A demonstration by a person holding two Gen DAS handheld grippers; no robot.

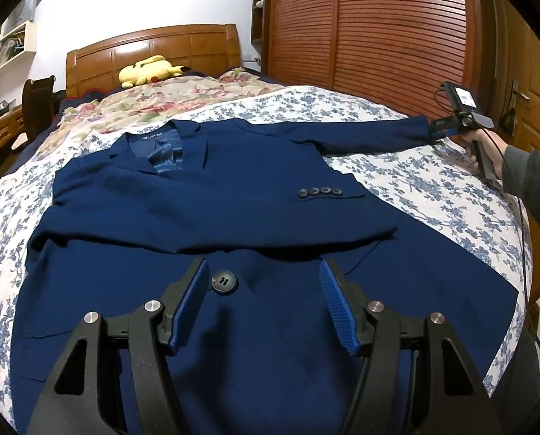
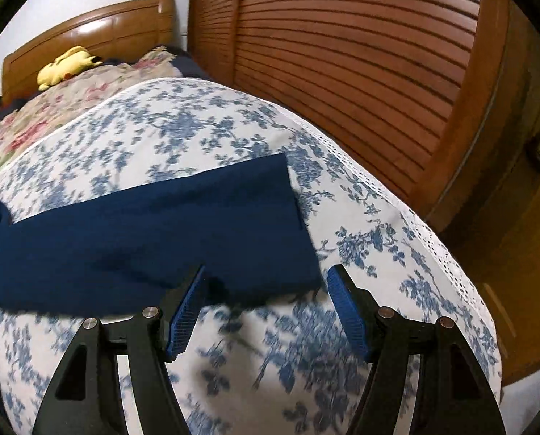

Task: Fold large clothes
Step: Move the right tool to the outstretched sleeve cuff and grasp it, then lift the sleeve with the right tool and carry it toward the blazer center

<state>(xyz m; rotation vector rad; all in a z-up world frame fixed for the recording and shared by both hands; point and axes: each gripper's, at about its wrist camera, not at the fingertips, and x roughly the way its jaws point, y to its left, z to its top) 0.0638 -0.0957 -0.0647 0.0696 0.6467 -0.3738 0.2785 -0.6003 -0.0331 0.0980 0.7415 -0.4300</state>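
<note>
A navy blue suit jacket (image 1: 233,217) lies front up on the bed. One sleeve is folded across its chest, with several cuff buttons (image 1: 319,192) showing. The other sleeve (image 1: 371,134) stretches out to the right. My left gripper (image 1: 264,272) is open and hovers over the jacket's lower front, beside a large button (image 1: 224,281). My right gripper (image 2: 266,275) is open, with the cuff end of the stretched sleeve (image 2: 183,224) just ahead of its fingers. It also shows in the left wrist view (image 1: 440,127) at the sleeve's cuff.
The bed has a blue floral sheet (image 1: 432,188) and a pink floral quilt (image 1: 168,101) near the wooden headboard (image 1: 154,54). A yellow plush toy (image 1: 150,72) lies there. A slatted wooden wardrobe (image 1: 378,25) stands close along the bed's right side.
</note>
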